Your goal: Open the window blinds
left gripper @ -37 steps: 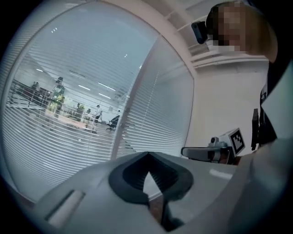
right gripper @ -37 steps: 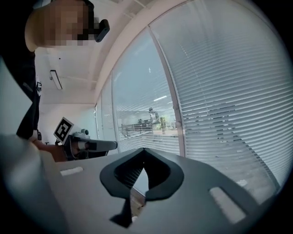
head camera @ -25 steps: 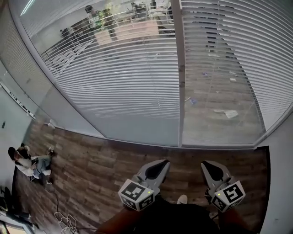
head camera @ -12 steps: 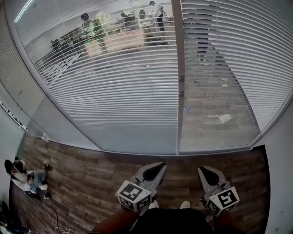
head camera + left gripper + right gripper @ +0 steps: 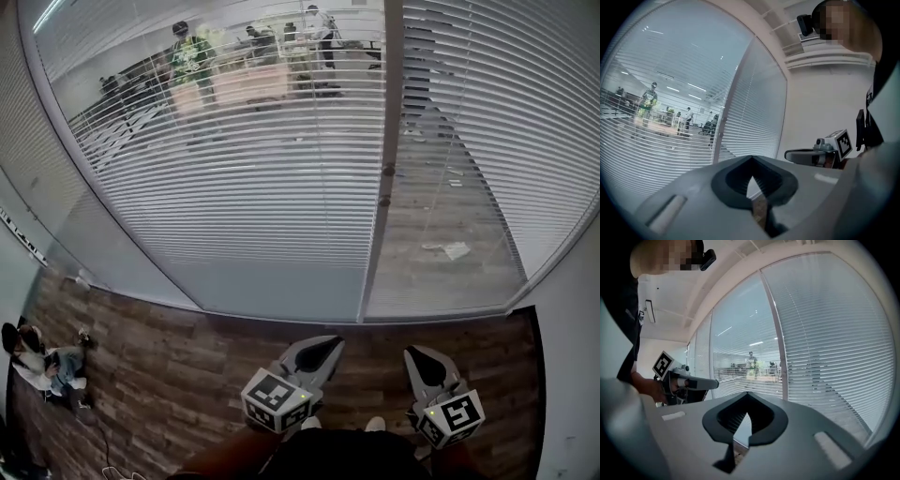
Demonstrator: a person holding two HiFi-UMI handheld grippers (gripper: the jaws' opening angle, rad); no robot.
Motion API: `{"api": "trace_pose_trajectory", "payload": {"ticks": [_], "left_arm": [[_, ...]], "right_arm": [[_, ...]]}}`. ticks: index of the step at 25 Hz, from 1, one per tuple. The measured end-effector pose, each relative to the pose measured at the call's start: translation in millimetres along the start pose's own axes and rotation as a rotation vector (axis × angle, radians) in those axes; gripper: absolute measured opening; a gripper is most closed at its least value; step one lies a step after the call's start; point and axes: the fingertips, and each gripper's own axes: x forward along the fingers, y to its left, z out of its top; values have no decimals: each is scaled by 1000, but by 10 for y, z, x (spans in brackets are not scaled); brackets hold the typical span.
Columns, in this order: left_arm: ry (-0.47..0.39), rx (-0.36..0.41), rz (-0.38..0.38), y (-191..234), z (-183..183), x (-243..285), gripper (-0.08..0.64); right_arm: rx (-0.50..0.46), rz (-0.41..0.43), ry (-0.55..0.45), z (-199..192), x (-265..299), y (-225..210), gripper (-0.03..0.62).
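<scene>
Head view alone shows floor (image 5: 169, 356); gripper views: left gripper (image 5: 751, 161), right gripper (image 5: 749, 397) closed, empty, facing blinds (image 5: 834, 357).

left gripper (image 5: 333, 343): closed, empty, near level | right gripper (image 5: 413, 356): closed, empty, near level

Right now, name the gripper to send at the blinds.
Right, marginally: left gripper and right gripper are both shut, empty, short of the blinds, but fittings on the post line up closer to the right one.
</scene>
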Motion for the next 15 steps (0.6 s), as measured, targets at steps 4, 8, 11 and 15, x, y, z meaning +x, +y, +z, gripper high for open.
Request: {"api": "trace_pose_trajectory", "payload": {"ticks": [4, 8, 11, 15], "left_arm": [[-10, 3, -22, 20, -30, -68, 0], [-18, 5, -9, 65, 10, -127, 2], [-25, 2, 6, 89, 38, -158, 2], [-27, 1, -1, 79, 0, -192, 1]], "right_arm": [[-16, 2, 2, 32, 48, 66, 23], [-36, 9, -4, 73, 79, 139, 23], [-35, -6, 8, 110, 71, 173, 23], [-38, -14, 31, 56, 23, 179, 23]]}}
